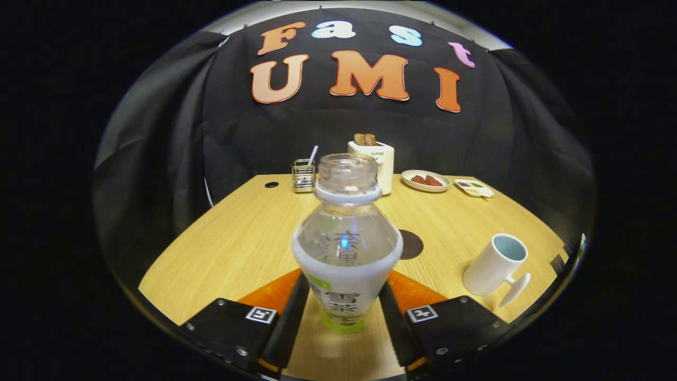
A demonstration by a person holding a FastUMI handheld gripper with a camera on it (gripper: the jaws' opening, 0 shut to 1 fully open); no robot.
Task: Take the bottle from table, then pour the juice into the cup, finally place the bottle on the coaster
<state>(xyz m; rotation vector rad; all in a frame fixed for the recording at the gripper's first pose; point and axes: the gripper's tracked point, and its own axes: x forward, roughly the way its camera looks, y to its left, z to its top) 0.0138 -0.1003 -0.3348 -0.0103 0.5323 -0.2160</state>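
A clear plastic bottle point(346, 238) with a white and green label and no cap stands upright between my fingers. My gripper point(342, 312) is shut on the bottle, both fingers pressing its lower labelled part. A white cup point(494, 264) with a handle stands on the table to the right of the fingers, its opening facing up. A dark round coaster point(411, 244) lies flat on the wooden table point(232, 248) just behind the bottle, partly hidden by it.
At the table's far edge stand a metal cutlery holder point(303, 175), a white toaster point(376, 159) with bread in it, a plate with brown food point(426, 180) and a small dish point(475, 188). A small hole point(271, 184) marks the far left.
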